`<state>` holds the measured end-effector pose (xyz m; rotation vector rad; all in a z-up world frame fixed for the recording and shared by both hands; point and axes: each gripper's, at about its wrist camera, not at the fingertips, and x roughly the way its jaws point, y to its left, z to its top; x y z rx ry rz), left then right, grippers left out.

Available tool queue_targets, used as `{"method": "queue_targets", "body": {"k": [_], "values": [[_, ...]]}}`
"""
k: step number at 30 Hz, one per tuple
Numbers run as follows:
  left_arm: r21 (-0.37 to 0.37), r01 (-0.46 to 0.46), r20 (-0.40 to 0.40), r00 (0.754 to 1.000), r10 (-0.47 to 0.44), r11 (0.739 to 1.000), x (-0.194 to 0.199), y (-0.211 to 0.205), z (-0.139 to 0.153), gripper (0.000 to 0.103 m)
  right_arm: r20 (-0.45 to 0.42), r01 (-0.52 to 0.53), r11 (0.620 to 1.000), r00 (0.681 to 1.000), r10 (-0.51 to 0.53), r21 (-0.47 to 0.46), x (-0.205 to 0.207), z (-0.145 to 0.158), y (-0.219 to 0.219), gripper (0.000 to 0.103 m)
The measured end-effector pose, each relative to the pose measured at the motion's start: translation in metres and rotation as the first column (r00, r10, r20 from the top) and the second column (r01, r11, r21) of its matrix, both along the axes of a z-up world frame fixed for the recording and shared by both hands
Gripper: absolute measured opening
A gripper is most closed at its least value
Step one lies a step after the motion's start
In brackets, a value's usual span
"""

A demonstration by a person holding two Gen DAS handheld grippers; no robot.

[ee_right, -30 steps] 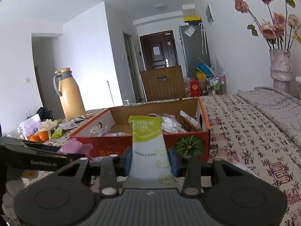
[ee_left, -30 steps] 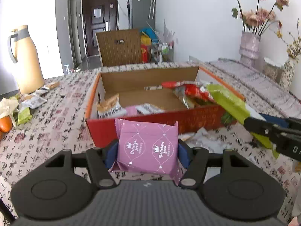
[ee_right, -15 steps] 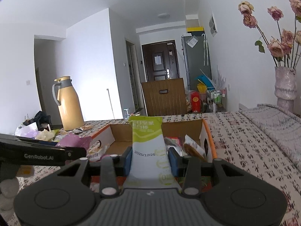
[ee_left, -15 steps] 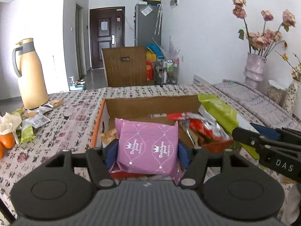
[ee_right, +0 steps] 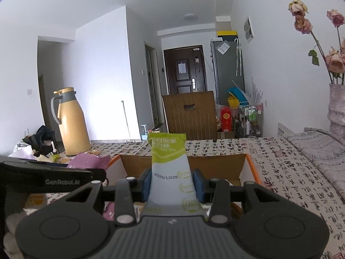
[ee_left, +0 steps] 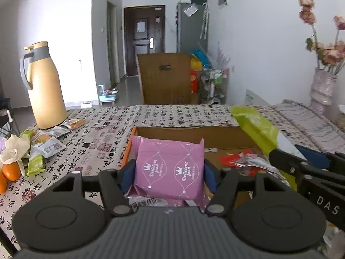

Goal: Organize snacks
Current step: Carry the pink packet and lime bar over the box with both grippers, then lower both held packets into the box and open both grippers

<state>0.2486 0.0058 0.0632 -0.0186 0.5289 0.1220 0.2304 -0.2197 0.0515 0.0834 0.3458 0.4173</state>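
Two snack packets are held at once, one in each gripper, and both are poised over the open cardboard box [ee_left: 215, 133] on the patterned tablecloth [ee_left: 103, 133].

In the left wrist view, the left gripper [ee_left: 169, 176] is seen partly closed, its blue pads [ee_left: 126, 176] pressed against the sides of a pink packet [ee_left: 169, 168]. The packet is gripped by its edges and kept upright, presumably so that it can be lowered flat-faced into the box beneath it. A red wrapper [ee_left: 243, 161] already lies inside the box, to the right. The right gripper enters from the right edge with a green packet [ee_left: 256, 127] slanting over the box's far corner. More packets [ee_left: 46, 144] are left beside a yellow thermos [ee_left: 44, 86] and some oranges [ee_left: 10, 170], so the sorting is judged unfinished.

In the right wrist view, the right gripper [ee_right: 171, 183] is narrowed onto the green packet's [ee_right: 168, 164] lower half, with its pads touching both sides. The long packet is held near its base and stands upright, its top pointing at the box [ee_right: 217, 165] ahead. The pink packet [ee_right: 88, 161] is glimpsed at left, above the other tool's arm.
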Motion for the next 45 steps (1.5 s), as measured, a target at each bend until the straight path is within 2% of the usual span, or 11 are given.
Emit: {"method": "queue_targets", "body": {"k": [7, 17, 19, 21, 23, 24, 25, 27, 29, 32, 45], "values": [[-0.013, -0.032, -0.018, 0.999, 0.032, 0.999, 0.023, 0.007, -0.013, 0.065, -0.031, 0.020, 1.000, 0.999, -0.021, -0.008, 0.025, -0.014, 0.012, 0.039], [-0.051, -0.009, -0.034, 0.999, 0.008, 0.999, 0.029, 0.015, -0.030, 0.067, -0.077, 0.009, 1.000, 0.997, -0.009, 0.003, 0.035, -0.032, 0.010, 0.040], [-0.055, -0.014, -0.030, 0.999, 0.012, 0.998, 0.029, 0.016, -0.031, 0.076, -0.080, 0.010, 1.000, 0.997, -0.009, 0.011, 0.035, -0.031, 0.009, 0.040], [-0.048, -0.019, -0.018, 1.000, 0.018, 0.999, 0.026, 0.016, -0.029, 0.078, -0.083, 0.020, 1.000, 0.996, -0.018, 0.019, 0.035, -0.031, 0.006, 0.040], [-0.051, -0.019, -0.005, 1.000, 0.019, 0.999, 0.022, 0.016, -0.027, 0.086, -0.083, 0.040, 0.999, 0.996, -0.038, 0.024, 0.034, -0.031, 0.003, 0.041], [-0.048, -0.026, 0.002, 1.000, 0.026, 0.999, 0.021, 0.016, -0.025, 0.094, -0.087, 0.047, 0.998, 0.995, -0.044, 0.029, 0.034, -0.031, 0.002, 0.044], [-0.042, -0.036, 0.011, 0.999, 0.036, 0.998, 0.019, 0.016, -0.024, 0.100, -0.091, 0.054, 0.998, 0.995, -0.050, 0.036, 0.035, -0.031, -0.001, 0.052], [-0.040, -0.043, 0.027, 0.999, 0.044, 0.998, 0.016, 0.016, -0.022, 0.103, -0.093, 0.070, 0.996, 0.994, -0.065, 0.052, 0.035, -0.031, -0.006, 0.065], [-0.046, -0.049, 0.030, 0.998, 0.051, 0.998, 0.015, 0.016, -0.021, 0.103, -0.090, 0.080, 0.995, 0.993, -0.073, 0.067, 0.034, -0.030, -0.009, 0.083], [-0.054, -0.063, 0.021, 0.998, 0.064, 0.997, 0.017, 0.019, -0.021, 0.103, -0.080, 0.087, 0.993, 0.993, -0.081, 0.076, 0.032, -0.029, -0.011, 0.101], [-0.046, -0.079, 0.017, 0.997, 0.080, 0.996, 0.014, 0.016, -0.014, 0.103, -0.058, 0.091, 0.994, 0.994, -0.088, 0.058, 0.023, -0.016, -0.010, 0.103]]}}
